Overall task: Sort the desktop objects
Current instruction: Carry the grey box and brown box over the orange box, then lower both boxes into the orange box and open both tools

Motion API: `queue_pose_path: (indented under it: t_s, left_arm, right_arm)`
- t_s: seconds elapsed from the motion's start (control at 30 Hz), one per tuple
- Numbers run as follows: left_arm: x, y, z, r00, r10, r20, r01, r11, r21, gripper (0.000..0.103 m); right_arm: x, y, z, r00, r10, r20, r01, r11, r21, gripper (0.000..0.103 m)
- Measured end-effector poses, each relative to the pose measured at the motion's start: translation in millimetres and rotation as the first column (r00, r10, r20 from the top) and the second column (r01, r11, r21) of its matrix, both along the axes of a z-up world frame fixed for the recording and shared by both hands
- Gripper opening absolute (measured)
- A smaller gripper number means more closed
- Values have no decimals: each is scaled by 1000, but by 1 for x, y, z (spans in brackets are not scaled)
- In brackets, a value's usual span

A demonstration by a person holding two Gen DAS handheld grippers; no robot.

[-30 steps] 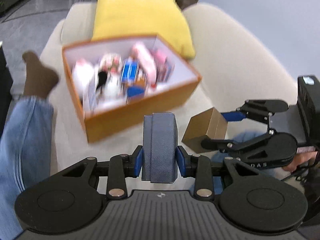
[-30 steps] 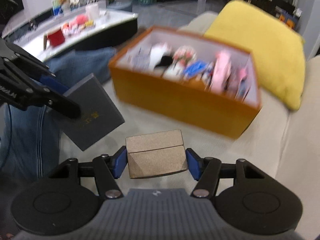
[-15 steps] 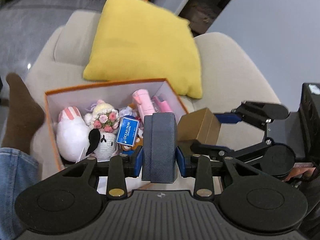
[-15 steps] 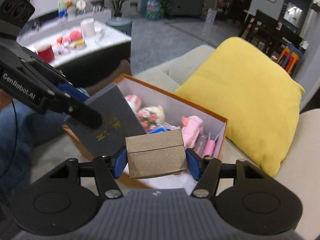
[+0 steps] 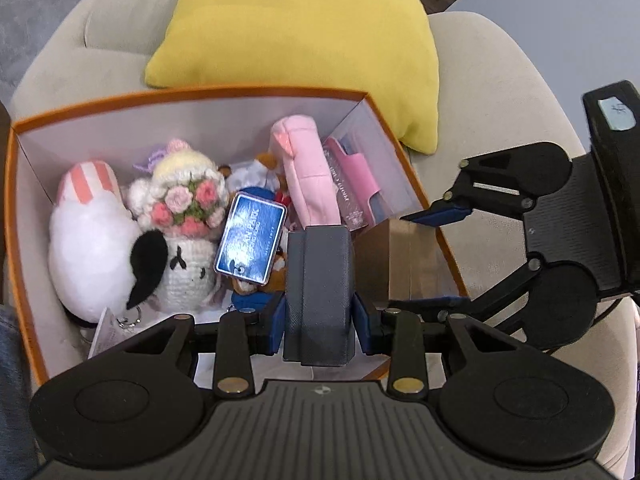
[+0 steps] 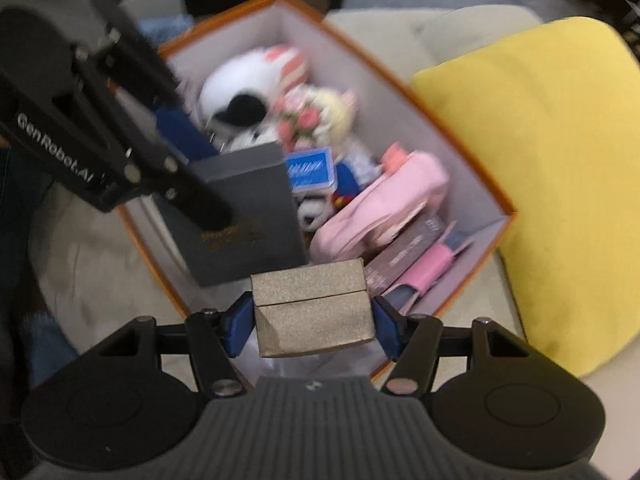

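"GenRobot.AI" is printed on the left gripper (image 6: 208,216).

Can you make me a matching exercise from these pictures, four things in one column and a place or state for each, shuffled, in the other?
Things:
1. dark grey textured box
2. brown cardboard box
3. yellow square cushion
4. blue rectangular card

Places or states:
A. on the sofa behind the orange storage box
B. clamped in the right gripper
C. among the plush toys
D. clamped in the left gripper

Pairs: 1-D, 2-B, 3-A, 4-C
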State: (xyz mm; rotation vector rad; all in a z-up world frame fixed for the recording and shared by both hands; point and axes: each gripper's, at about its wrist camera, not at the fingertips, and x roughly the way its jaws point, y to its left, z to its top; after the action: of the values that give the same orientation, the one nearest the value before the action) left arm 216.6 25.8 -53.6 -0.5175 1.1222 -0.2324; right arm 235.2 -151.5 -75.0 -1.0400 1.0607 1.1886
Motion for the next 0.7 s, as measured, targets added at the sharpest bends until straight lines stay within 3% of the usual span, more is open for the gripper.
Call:
queue_pose_path:
  t_s: [0.3,0.47,0.7]
  left_arm:
    - [10,-4,-24,997,28,-72,-31,998,-48,40]
    - [12,-13,-35,991,75,-110,-82,995,-60,40]
    - [18,-27,-43,980,141,-138,-147,989,-32,40]
  right_arm:
    - [8,21,-28,983,164,-80,-176,968,-179,64]
    - [8,20,-41,975,188,-121,-212,947,-240,63]
    - [7,15,-41,978,180,-110,-202,948,-247,64]
